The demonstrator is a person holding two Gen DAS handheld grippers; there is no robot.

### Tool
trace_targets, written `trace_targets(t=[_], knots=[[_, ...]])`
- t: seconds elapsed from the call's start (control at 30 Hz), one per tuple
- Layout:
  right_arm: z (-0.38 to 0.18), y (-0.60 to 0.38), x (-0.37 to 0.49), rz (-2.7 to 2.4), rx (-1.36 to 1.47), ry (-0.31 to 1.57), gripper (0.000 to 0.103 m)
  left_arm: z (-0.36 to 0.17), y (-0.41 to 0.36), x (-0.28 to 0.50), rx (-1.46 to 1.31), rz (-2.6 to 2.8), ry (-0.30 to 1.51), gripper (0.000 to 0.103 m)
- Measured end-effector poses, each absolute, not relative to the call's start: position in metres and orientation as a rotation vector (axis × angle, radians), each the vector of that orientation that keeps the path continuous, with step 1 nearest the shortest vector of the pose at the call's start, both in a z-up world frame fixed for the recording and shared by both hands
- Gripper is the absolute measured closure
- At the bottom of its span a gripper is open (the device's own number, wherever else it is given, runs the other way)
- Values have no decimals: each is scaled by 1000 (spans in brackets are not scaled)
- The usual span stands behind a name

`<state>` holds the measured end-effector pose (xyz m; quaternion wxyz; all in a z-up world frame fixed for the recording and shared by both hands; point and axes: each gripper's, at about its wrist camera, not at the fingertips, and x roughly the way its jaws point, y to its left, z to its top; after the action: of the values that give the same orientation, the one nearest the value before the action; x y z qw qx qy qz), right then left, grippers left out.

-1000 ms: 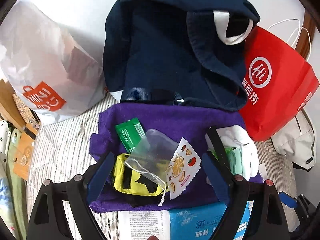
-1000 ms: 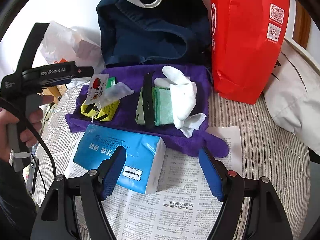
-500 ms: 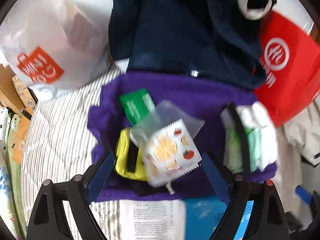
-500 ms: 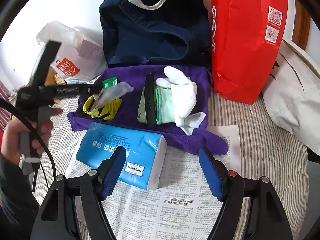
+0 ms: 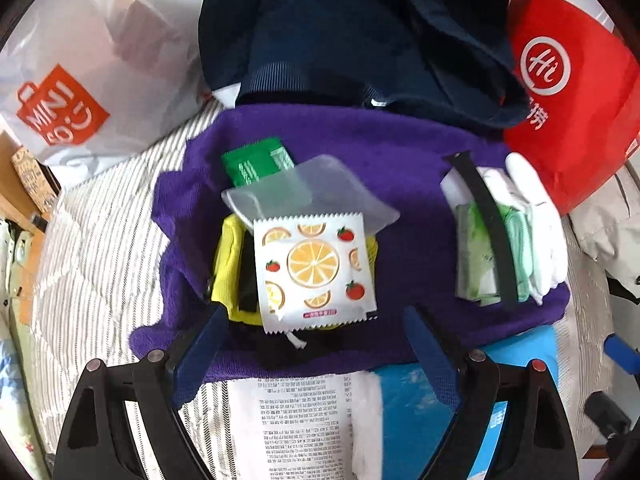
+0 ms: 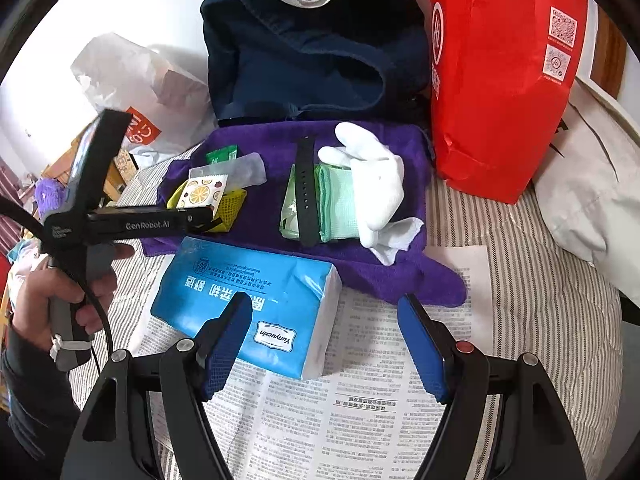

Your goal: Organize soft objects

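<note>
Looking down along the left gripper [image 5: 316,344], its two blue pads stand wide apart with nothing pressed between them, poised over the near edge of a purple towel [image 5: 400,148] spread on a striped bedcover [image 5: 100,240]. Just ahead of the pads lies a white sachet printed with orange slices [image 5: 314,268], resting on a yellow mesh pouch [image 5: 230,272]; a clear frosted bag [image 5: 320,188] and a green packet [image 5: 252,164] sit behind it. Farther right on the towel are a black strap [image 5: 490,228] laid across a pale green cloth [image 5: 518,240] and a white glove [image 5: 540,208]. Behind the towel stand a navy bag [image 5: 340,32], a red paper bag [image 5: 568,112] and a white plastic bag [image 5: 92,80]. From the right wrist view, the right gripper [image 6: 324,344] is likewise open and empty, hovering over a newspaper [image 6: 360,420] and the near end of a blue tissue pack [image 6: 248,284]. Beyond the pack the purple towel [image 6: 380,268] carries the white glove [image 6: 376,176], green cloth [image 6: 340,208], strap [image 6: 306,196] and sachet [image 6: 202,192]. At the left, a hand [image 6: 68,292] holds the other gripper's handle, its fingers reaching over the yellow pouch [image 6: 232,204].
</note>
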<state>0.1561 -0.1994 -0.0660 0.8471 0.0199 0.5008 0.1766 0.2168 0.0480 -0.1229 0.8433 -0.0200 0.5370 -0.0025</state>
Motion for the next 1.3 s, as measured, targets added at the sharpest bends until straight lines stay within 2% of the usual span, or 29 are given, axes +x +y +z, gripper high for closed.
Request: trace_targets(t=[0.4,0.43,0.6,1.2,1.3], knots=[[-50,-198,146,338,40,1031,28,-78,40,188,-46,-13,1050,14],[-47,-197,143,333,37,1023,26,-75,39,182,-43,-9,1042,14],[-30,-194,130,269,-5,983,2,-57,37,150,-40,-3,998,14],[9,-200,74,203,-8,959,0,0,25,44,-14,41,883,13],[10,-202,64,186,-34,964,0,3,25,33,-17,41,876,11]])
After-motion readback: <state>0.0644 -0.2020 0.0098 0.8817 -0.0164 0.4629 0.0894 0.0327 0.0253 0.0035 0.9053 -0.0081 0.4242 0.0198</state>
